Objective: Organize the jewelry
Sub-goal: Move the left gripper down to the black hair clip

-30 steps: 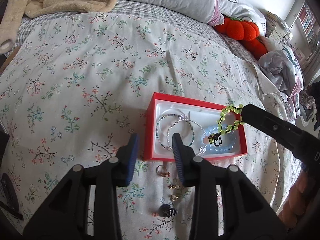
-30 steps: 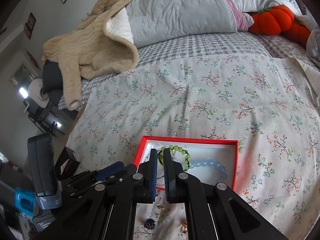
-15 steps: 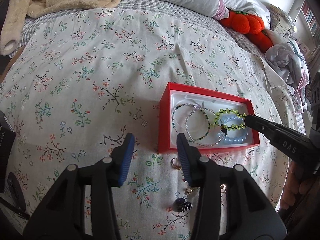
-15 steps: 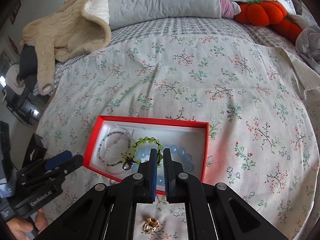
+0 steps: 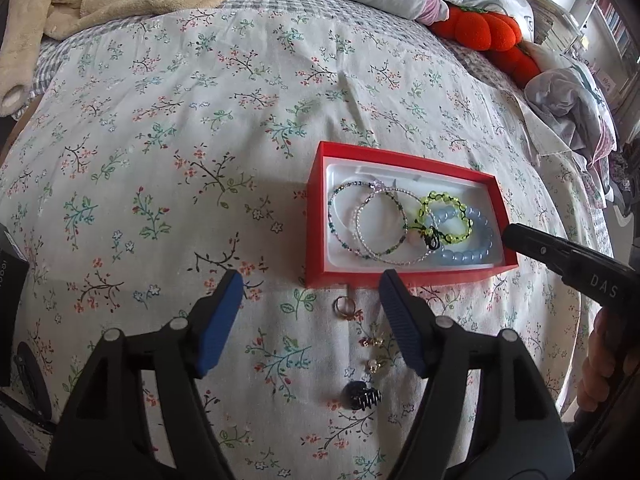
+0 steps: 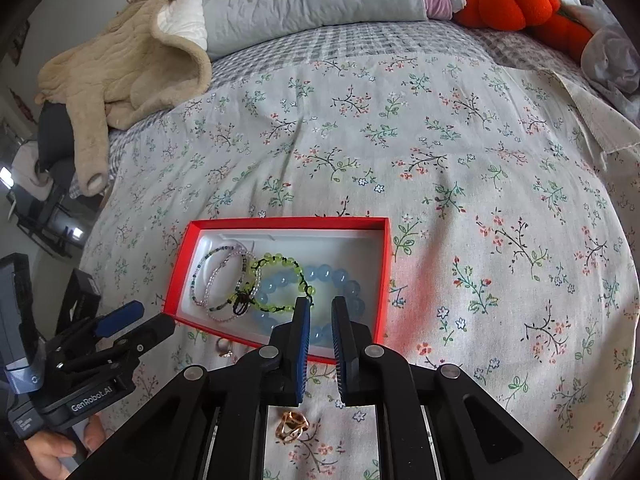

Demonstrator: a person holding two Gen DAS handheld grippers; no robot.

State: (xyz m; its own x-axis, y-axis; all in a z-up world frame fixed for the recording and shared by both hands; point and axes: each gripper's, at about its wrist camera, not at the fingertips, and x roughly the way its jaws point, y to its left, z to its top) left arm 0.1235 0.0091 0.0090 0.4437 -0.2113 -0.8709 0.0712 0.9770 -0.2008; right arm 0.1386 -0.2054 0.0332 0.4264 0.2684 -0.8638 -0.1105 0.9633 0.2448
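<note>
A red box [image 5: 316,216] [image 6: 382,264] lies on the floral bedspread. In it lie a green bead bracelet [image 5: 444,216] [image 6: 280,276], a pale blue bead bracelet [image 5: 466,250] [image 6: 344,284] and two thin beaded bracelets [image 5: 368,224] [image 6: 220,280]. My right gripper [image 6: 321,308] is open a little and empty at the box's near edge, just off the green bracelet; it shows as a dark finger in the left wrist view [image 5: 516,238]. My left gripper [image 5: 310,286] is open and empty in front of the box. On the bedspread lie a ring [image 5: 343,307] [image 6: 225,347], small earrings [image 5: 372,342], a black hair claw [image 5: 360,397] and a gold piece [image 6: 291,431].
A beige jacket [image 6: 120,68] and grey pillows [image 6: 312,4] lie at the head of the bed. An orange plush [image 5: 484,32] [image 6: 516,4] and crumpled clothes [image 5: 568,100] lie at the far right. Dark devices stand off the bed's left edge [image 6: 20,320].
My right gripper lowered the green bracelet into the box, opened and let go of it. My left gripper drew back from the box and opened wider.
</note>
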